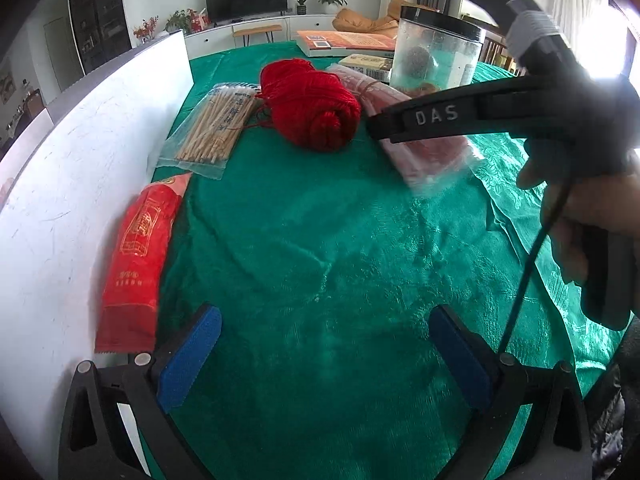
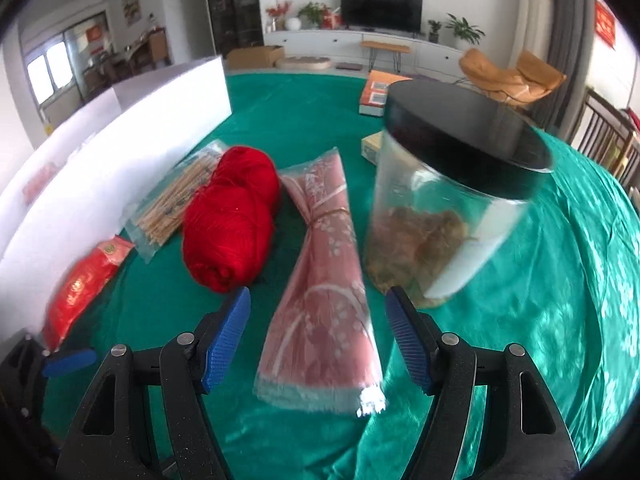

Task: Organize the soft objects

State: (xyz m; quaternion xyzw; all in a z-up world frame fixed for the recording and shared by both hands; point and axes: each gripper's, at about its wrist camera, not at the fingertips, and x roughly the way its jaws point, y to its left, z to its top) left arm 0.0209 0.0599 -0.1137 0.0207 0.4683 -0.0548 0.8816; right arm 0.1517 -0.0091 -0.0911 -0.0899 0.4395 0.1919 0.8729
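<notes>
Right wrist: open right gripper (image 2: pixel 318 334) straddles pink bag (image 2: pixel 324 300), between yarn (image 2: pixel 230 220) and jar (image 2: pixel 448 200).

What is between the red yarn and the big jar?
The pink bag lies between the yarn and the jar; the right wrist view shows it best.

Black plastic left gripper (image 1: pixel 324 354) with ribbed blue fingertips (image 1: pixel 188 364); silver round screws at pivots; same build on right gripper (image 2: pixel 318 336); white "DAS" lettering, thin black cable, bare-skinned right hand (image 1: pixel 592 228) on its handle.
</notes>
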